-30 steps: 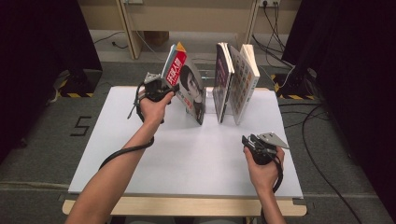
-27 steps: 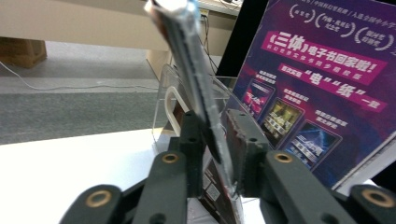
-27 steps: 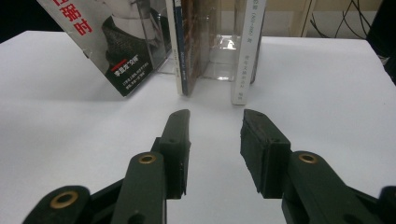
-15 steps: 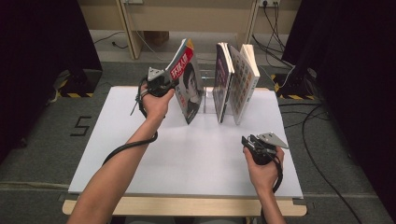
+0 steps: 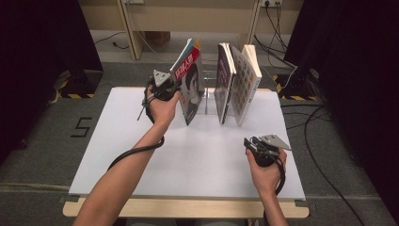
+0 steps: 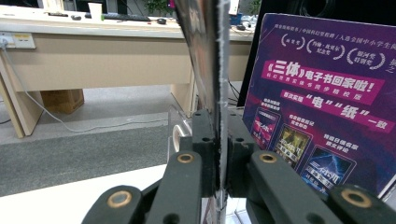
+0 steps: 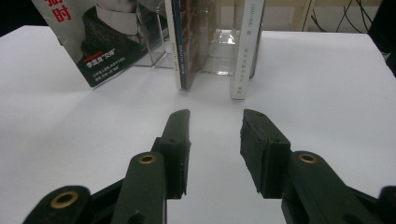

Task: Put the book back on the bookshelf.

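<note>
Left tool (image 6: 217, 154) pinching magazine (image 5: 190, 84); two books (image 5: 237, 80) just beside; right tool (image 7: 215, 140) spread.

Magazine (image 5: 190, 84) leans left of two books (image 5: 237, 82) (on the table (image 5: 117, 155)).

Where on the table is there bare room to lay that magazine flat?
Bare white table lies between the two hands, and along the left edge. Crowded at the back: the magazine clamped in the left gripper, two upright books, clear stand. Right gripper occupies the front right.
</note>
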Demonstrator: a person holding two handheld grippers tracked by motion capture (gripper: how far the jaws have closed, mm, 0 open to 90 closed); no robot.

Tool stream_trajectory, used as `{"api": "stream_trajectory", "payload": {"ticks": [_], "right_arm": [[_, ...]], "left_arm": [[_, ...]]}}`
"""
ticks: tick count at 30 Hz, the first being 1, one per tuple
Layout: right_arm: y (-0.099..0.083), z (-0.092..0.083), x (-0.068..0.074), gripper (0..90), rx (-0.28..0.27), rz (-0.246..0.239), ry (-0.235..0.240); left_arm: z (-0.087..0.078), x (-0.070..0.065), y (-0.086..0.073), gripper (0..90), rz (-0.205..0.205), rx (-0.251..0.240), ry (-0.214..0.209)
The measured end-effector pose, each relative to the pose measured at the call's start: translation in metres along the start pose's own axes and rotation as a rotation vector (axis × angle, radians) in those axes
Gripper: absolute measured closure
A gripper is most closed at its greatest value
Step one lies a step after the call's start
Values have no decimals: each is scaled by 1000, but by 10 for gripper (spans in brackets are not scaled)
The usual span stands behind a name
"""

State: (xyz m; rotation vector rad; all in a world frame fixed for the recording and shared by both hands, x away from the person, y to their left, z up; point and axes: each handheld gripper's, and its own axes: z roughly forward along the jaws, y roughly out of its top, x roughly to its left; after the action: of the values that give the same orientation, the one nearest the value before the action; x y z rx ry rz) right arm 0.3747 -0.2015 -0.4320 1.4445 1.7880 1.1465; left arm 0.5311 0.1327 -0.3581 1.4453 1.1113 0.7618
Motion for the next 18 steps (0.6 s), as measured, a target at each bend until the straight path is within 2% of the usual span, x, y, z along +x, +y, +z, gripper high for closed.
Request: {"api": "stream_trajectory", "payload": {"ticks": [6, 10, 15, 18], "right_arm": [[0, 1, 1, 627, -2, -5, 3], [-1, 2, 1, 625, 8, 1, 5], [-1, 2, 0, 623, 15, 4, 3], [-1, 2, -1, 623, 16, 5, 4]], "left_arm": [[-2, 1, -2, 826, 14, 1, -1], [2, 2, 1, 810, 13, 6, -41], [9, 4, 6, 729, -20, 8, -57], [12, 4, 8, 694, -63, 13, -70]]}}
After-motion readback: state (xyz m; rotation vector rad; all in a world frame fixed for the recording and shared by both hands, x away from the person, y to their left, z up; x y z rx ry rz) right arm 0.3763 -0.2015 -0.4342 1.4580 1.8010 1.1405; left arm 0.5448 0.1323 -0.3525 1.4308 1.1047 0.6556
